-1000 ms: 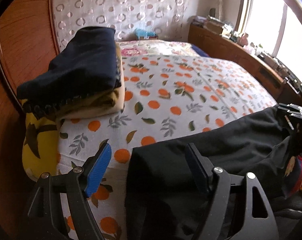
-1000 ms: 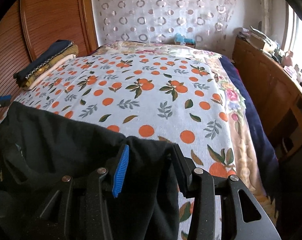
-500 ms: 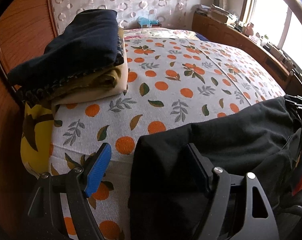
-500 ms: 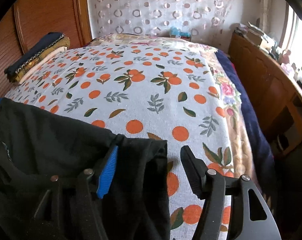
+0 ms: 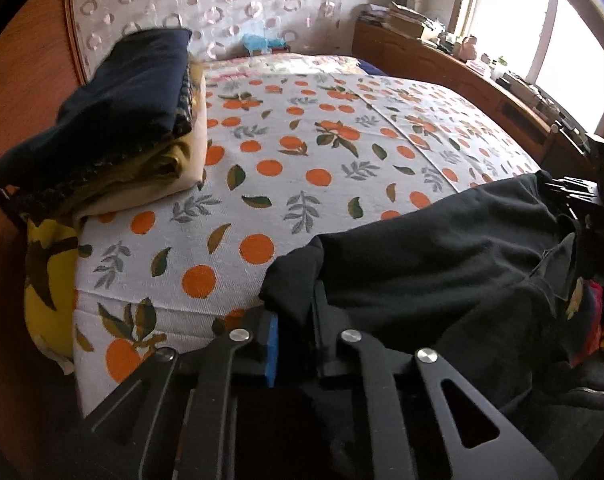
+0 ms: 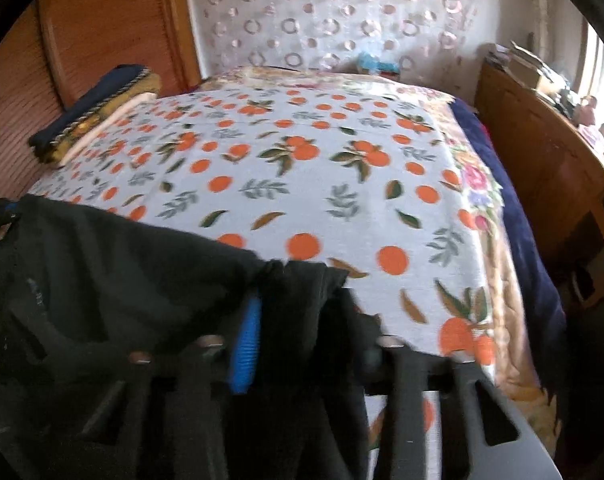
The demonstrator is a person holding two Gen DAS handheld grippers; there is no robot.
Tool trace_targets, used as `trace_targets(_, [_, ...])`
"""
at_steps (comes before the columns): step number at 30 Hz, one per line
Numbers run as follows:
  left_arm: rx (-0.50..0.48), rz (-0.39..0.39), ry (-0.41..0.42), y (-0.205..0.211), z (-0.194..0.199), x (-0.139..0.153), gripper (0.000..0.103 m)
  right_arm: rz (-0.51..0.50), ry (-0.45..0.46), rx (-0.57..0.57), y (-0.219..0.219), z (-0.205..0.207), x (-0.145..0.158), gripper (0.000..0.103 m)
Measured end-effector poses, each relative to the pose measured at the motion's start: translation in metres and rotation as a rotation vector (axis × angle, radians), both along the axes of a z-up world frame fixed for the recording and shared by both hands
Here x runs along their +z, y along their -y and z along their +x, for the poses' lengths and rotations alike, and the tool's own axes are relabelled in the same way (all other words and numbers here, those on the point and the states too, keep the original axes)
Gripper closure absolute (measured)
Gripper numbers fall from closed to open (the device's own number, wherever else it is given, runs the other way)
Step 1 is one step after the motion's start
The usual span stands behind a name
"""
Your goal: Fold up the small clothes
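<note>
Pinching one corner each, the left tongs [image 5: 293, 320] and right tongs [image 6: 293, 320] have just closed on the near edge of the black garment [image 5: 442, 256], which lies bunched across the bed [image 5: 302, 168] edge between them. Ahead and left of the tongs sits a stack of folded clothes [image 5: 113, 120]. Only the right view shows the navy blanket [image 6: 502, 184] beside the wooden cabinet [image 6: 542, 160]; only the left view shows the window [image 5: 574, 40].

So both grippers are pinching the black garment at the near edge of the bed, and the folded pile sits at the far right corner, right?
Nearly. The folded pile sits on the left side of the bed, as both wrist views show. Left gripper and right gripper have just closed on the black garment.
</note>
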State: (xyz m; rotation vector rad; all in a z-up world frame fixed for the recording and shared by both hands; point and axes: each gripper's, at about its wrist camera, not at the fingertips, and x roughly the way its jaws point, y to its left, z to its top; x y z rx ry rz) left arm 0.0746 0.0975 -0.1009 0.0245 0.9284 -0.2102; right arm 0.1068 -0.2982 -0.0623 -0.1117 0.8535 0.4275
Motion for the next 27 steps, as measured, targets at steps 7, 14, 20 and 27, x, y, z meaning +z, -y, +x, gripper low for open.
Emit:
trace_targets(7, [0.02, -0.081, 0.211, 0.006, -0.056, 0.058, 0.091, 0.147, 0.122, 0.028, 0.015, -0.054, 0.039, 0.089])
trace_targets(14, [-0.008, -0.13, 0.398, 0.014, -0.099, 0.126, 0.092, 0.228, 0.328, 0.071, 0.032, -0.125, 0.116, 0.09])
trace_targets(20, [-0.016, -0.182, 0.541, 0.011, -0.111, 0.18, 0.092, 0.271, 0.484, 0.066, 0.061, -0.164, 0.175, 0.09])
trace_targets(27, [-0.023, -0.112, 0.694, 0.018, -0.113, 0.248, 0.093, 0.189, 0.634, 0.047, 0.069, -0.193, 0.237, 0.09])
